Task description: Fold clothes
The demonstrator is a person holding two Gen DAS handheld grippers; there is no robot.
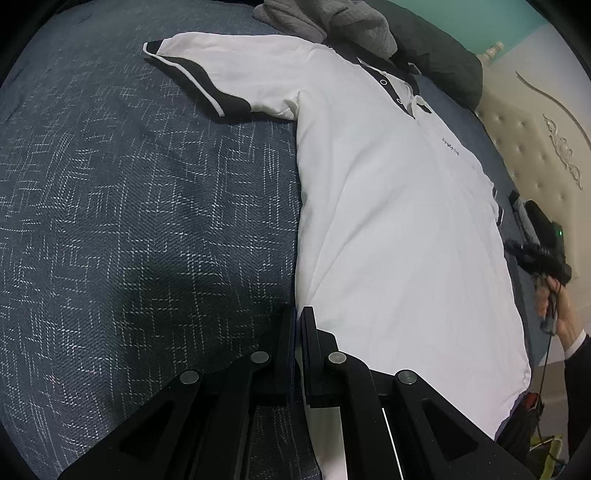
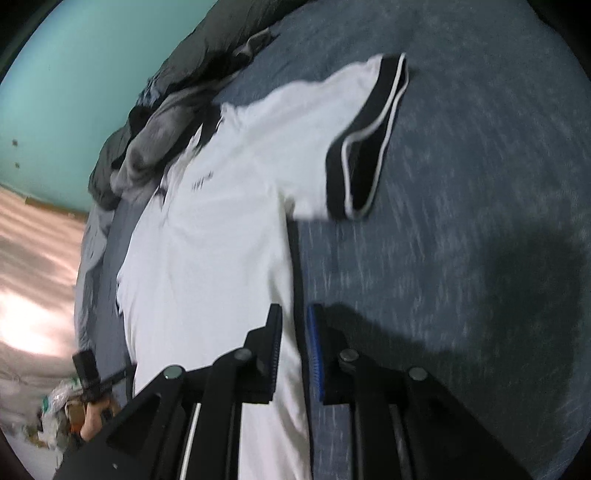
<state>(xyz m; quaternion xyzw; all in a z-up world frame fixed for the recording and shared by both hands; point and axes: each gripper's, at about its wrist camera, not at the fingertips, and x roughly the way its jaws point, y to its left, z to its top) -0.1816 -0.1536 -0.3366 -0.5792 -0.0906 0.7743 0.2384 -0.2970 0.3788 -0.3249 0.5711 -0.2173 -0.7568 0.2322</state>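
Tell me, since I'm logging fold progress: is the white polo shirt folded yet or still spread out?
Spread out. The white polo shirt lies flat, front up, on the blue bedspread, both black-trimmed sleeves extended sideways.

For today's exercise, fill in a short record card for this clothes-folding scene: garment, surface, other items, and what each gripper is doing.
garment: white polo shirt with black-trimmed sleeves, lying spread flat, front up
surface: dark blue patterned bedspread
other items: grey garment heaped beyond the collar; cream tufted headboard
left gripper: at the shirt's side edge, jaws nearly closed; whether it pinches cloth cannot be told
right gripper: jaws apart, straddling the shirt's opposite side edge
fold state: no fold visible yet
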